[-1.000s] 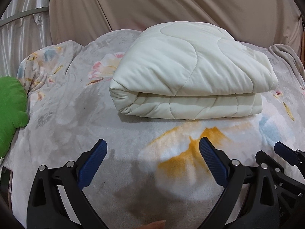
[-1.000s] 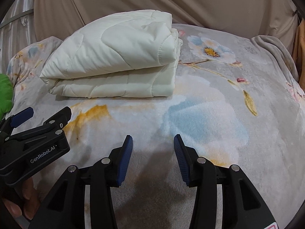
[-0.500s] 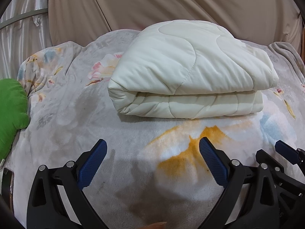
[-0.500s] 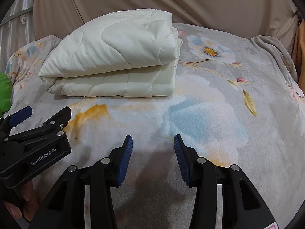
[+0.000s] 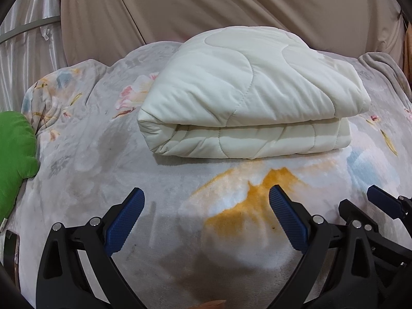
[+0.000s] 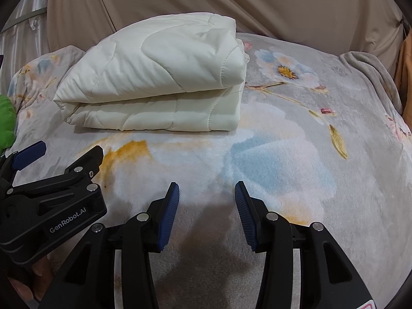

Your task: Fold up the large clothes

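Note:
A cream quilted cover (image 5: 247, 97) lies folded in a thick neat stack on the floral blanket (image 5: 108, 170); it also shows in the right wrist view (image 6: 159, 77), at upper left. My left gripper (image 5: 206, 213) is open and empty, low over the blanket, well short of the folded cover. My right gripper (image 6: 206, 206) is open and empty, beside the left one and to the right of the cover. The left gripper's body shows at the right wrist view's left edge (image 6: 51, 193).
A green cushion (image 5: 13, 154) lies at the blanket's left edge. Beige drapes (image 5: 231, 7) hang behind the bed, with a silvery curtain (image 5: 23, 49) at far left. The blanket's folded grey edge (image 6: 368, 77) rises at the right.
Both views have shifted very slightly; the folded cover sits a touch lower and closer in frame. Both grippers stay open and empty.

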Tool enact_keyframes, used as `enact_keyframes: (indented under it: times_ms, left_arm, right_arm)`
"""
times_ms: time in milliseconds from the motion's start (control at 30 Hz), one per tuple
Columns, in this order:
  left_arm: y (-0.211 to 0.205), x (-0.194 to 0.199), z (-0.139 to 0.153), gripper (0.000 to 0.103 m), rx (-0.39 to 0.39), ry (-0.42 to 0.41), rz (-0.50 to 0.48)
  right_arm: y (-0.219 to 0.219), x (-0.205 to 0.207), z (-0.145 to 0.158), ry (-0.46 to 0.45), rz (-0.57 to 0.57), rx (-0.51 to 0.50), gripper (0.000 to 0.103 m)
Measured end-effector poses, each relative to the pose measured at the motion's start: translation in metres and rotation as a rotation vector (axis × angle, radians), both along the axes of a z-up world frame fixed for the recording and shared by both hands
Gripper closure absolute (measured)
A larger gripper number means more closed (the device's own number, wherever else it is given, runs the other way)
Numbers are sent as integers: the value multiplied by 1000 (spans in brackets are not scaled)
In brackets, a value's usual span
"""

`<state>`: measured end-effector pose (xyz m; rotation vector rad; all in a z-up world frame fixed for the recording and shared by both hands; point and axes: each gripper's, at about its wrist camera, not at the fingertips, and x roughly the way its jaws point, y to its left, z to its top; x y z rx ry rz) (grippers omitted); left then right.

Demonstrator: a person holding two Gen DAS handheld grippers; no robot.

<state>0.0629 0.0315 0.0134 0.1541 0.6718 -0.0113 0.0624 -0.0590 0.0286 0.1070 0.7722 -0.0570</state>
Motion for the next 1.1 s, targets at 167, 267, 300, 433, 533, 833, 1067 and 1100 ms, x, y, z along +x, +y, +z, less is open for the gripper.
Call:
enact_keyframes:
  times_ms: [167,267,300,433,533,833,1067,1100]
  left_arm:
    - [-1,1,0,8,4,0,-1]
    - [-1,0,0,8,4,0,-1]
    - [-1,0,0,8,4,0,-1]
    - [0,1,0,8,4,1,-1]
    - [-1,0,0,8,7,-1,0]
    - [-1,-1,0,8,13,-4,2]
    - [0,-1,0,9,12,2,-2]
    - [0,-1,1,9,12,3,-3]
  right_arm:
    - [2,0,0,1,-3,-2,58]
    - [2,0,0,1,-2,-4,58]
    - [2,0,0,1,-2,-4,58]
    - [3,0,0,1,-2,-4,58]
    - [3,0,0,1,-1,-5,58]
    - [3,0,0,1,0,-7,58]
    - [3,0,0,0,1,-8,58]
    - [3,0,0,0,1,-8,58]
